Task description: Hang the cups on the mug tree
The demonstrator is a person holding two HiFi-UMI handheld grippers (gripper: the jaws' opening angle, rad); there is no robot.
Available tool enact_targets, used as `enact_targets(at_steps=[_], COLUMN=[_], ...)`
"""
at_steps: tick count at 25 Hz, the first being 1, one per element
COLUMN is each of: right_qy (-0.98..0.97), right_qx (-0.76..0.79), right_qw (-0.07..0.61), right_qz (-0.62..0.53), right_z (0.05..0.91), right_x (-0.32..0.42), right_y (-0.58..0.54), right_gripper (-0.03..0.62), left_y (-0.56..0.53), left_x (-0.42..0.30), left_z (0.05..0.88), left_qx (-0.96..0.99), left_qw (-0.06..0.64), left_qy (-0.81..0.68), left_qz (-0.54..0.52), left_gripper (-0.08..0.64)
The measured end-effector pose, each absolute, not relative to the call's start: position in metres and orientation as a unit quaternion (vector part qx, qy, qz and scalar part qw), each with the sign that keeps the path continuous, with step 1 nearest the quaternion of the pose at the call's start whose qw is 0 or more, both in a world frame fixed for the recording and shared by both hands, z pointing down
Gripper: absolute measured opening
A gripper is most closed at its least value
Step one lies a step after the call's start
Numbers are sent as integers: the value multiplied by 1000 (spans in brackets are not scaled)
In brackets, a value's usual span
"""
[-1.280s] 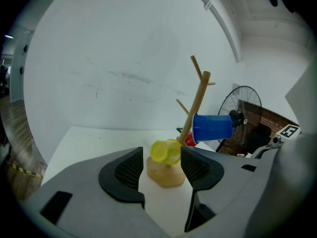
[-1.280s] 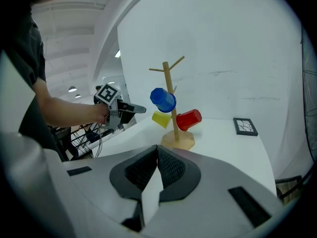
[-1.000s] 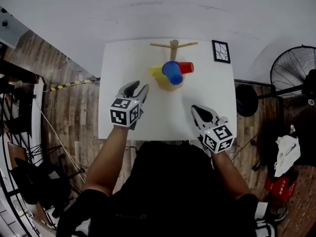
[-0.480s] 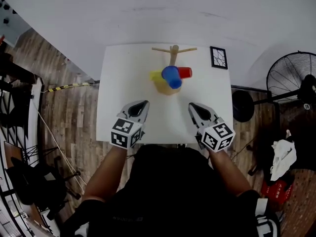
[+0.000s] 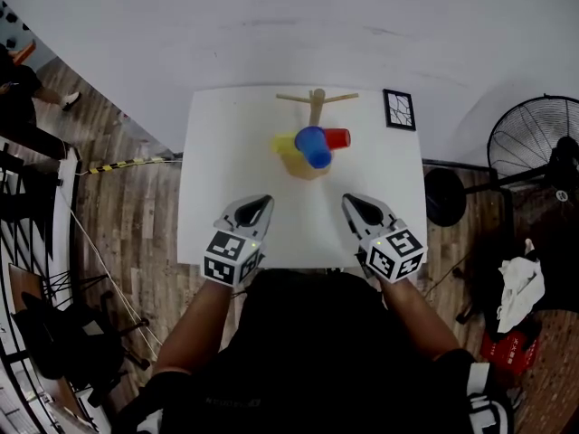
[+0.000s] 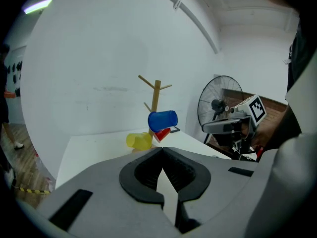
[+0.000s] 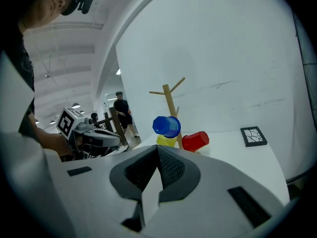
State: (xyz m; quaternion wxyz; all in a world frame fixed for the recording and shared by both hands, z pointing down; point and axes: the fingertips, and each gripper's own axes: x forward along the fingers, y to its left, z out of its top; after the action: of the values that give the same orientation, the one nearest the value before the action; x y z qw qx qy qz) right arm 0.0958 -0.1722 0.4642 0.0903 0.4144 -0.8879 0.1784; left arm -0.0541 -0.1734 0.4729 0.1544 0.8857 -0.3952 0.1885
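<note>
Head view: left gripper is now back at the table's near edge, beside the right gripper. The blue cup, yellow cup and red cup cluster on the mug tree near the far edge.
Left gripper view: jaws just closed, together, empty.
Right gripper view: jaws together, empty.
Hanging looks done.

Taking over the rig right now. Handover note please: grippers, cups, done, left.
Left gripper: shut, empty, over the near edge of the table.
Right gripper: shut, empty, beside it.
Cups: blue cup hangs on the mug tree, off the table. Yellow cup and red cup sit low against the trunk, apparently on lower pegs; can't confirm.
Done: all three cups are at the tree.
Left: check the yellow and red seats. Top pegs free.
</note>
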Motion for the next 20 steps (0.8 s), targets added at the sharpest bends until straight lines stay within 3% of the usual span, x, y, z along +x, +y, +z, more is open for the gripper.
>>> enact_targets(at_steps=[20], right_qy=[-883], right_qx=[423], right_qw=[94], right_qz=[182], right_z=[472], right_x=[100], right_y=[-172], right_gripper=[6], left_y=[-181], left_x=[-39], left_z=[460], left_qx=[893], left_qw=[131], left_qy=[-390], left_qz=[185], left_gripper=[18])
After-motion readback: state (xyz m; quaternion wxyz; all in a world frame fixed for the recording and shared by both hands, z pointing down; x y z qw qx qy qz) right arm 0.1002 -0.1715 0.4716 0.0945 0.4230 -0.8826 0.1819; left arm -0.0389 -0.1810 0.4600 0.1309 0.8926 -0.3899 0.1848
